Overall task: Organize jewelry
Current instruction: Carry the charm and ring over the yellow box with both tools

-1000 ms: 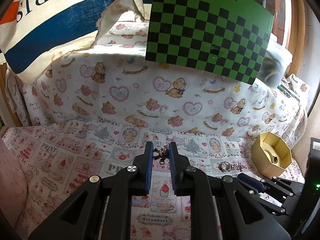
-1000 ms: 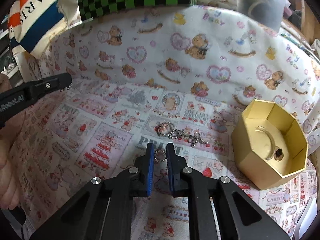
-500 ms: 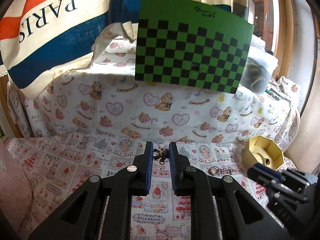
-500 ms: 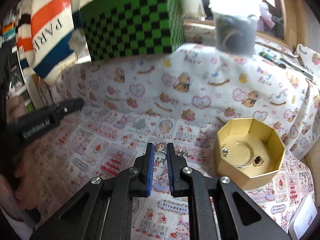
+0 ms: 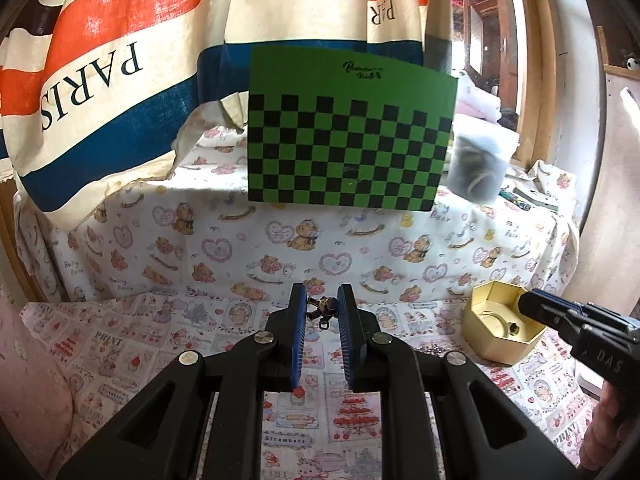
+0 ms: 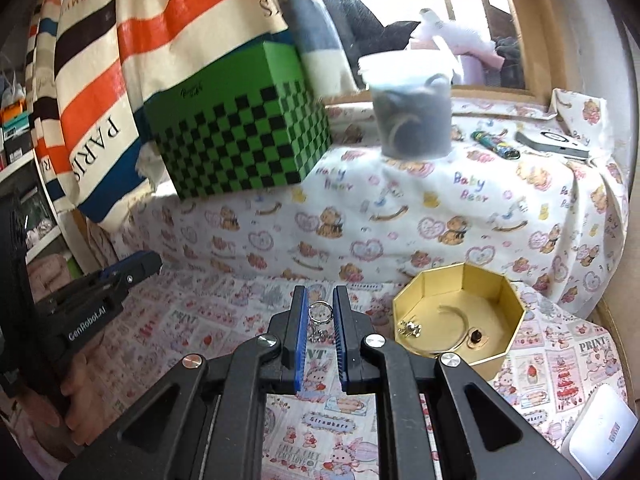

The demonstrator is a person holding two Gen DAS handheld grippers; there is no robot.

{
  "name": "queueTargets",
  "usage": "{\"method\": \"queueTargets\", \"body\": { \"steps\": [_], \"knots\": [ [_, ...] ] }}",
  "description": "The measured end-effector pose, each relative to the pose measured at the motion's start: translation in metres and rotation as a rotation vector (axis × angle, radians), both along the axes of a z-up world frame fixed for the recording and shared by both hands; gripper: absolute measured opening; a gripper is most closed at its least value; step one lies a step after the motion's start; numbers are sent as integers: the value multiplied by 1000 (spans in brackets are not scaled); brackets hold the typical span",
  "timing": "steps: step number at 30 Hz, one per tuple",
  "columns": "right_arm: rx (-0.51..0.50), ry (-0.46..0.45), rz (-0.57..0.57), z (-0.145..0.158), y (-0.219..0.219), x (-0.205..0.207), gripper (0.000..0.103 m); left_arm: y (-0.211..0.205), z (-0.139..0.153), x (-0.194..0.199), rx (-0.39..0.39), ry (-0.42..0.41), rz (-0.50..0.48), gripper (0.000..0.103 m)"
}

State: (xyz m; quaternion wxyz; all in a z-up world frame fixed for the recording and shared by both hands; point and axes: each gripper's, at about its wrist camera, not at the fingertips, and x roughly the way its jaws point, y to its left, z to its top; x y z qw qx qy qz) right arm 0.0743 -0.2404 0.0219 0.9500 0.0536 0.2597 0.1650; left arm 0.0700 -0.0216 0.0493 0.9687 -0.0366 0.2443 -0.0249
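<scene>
My left gripper is shut on a small dark metal charm, held above the printed cloth. My right gripper is shut on a silver ring with a short chain hanging below it. The gold octagonal box stands open to the right of the ring; a thin bangle, a small gold piece and a dark-stoned piece lie in it. In the left wrist view the same box sits at the right, with the right gripper's tip over its rim. The left gripper shows at the left of the right wrist view.
A green checkered box and a lidded plastic tub stand on the raised shelf behind. A striped PARIS bag hangs at the back left. A lighter and a phone lie on the shelf; a white device lies at the front right.
Both grippers have risen with their pieces still held. The ring with its chain has come up off the cloth. The right gripper has moved toward the gold box.
</scene>
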Motion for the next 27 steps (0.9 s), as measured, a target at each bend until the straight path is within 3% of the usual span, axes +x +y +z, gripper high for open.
{"method": "queueTargets", "body": {
  "steps": [10,15,23,27],
  "knots": [
    [40,-27,-32,11,-13,-5,13,-7,3,-6,5,-14,-17,15],
    [91,-43,-77,18,-37,-5,13,-12,20,-11,-127,32,-115,15],
    [182,-22,-201,15,-84,7,13,-82,38,11,-68,47,-214,15],
    [244,52,-211,6,-100,19,13,-119,31,33,-39,74,-259,15]
  ]
}}
